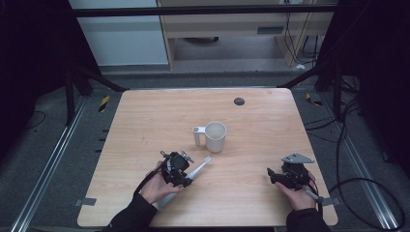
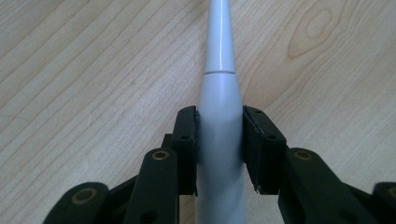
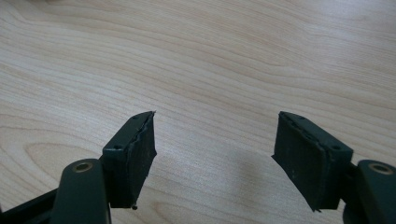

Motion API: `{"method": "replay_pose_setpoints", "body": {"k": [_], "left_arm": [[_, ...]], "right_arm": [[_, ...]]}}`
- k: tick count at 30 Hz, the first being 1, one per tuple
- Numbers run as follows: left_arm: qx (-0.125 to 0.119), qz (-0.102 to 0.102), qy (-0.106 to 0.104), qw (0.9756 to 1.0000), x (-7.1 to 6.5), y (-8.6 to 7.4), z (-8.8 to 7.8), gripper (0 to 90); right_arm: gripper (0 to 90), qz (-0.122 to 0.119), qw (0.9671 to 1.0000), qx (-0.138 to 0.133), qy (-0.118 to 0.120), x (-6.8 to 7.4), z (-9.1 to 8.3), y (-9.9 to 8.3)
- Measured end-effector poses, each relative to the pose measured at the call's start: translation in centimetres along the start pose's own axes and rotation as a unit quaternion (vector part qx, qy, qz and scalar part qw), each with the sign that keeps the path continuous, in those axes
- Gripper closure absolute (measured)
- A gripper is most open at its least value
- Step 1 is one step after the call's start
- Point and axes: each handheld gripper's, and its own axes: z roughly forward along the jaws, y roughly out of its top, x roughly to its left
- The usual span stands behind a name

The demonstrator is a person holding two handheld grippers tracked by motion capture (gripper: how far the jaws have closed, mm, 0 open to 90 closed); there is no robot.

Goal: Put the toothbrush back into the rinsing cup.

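A pale grey electric toothbrush (image 2: 219, 93) lies along the wooden table, its thin neck pointing toward the white mug (image 1: 215, 137). My left gripper (image 2: 219, 135) is shut on the toothbrush's thick handle, with both pads (image 2: 254, 135) pressed against its sides. In the high view the left gripper (image 1: 186, 178) sits at the front left with the toothbrush (image 1: 199, 168) sticking out up and to the right. My right gripper (image 3: 217, 144) is open over bare wood with nothing between its pads (image 3: 135, 154). The high view shows that right gripper (image 1: 271, 175) at the front right.
The white mug stands near the table's middle with a small white upright piece (image 1: 197, 135) at its left side. A small dark round spot (image 1: 239, 101) marks the far part of the table (image 1: 145, 116). Cables and metal rails run along the floor on both sides.
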Motion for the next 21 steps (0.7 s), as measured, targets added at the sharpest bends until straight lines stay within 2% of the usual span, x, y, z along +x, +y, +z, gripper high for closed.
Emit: {"method": "replay_pose_setpoints", "body": {"k": [6, 14, 19, 21], "left_arm": [[-0.015, 0.001, -0.002, 0.9999, 0.1, -0.2, -1.0, 66.8], [-0.049, -0.002, -0.002, 0.9988, 0.1, -0.3, -2.7, 66.8], [-0.077, 0.001, -0.003, 0.997, 0.2, -0.4, -4.4, 66.8], [-0.095, -0.002, -0.002, 0.9955, 0.3, -0.4, -5.2, 66.8]], "right_arm": [[29.3, -0.001, 1.0, 0.0, -0.001, -0.1, 0.0, 0.0], [29.3, 0.001, 1.0, 0.0, 0.0, 0.0, -0.1, 0.0], [29.3, 0.001, 1.0, 0.0, 0.0, 0.0, -0.1, 0.0], [29.3, 0.001, 1.0, 0.0, 0.0, 0.0, -0.1, 0.0]]}}
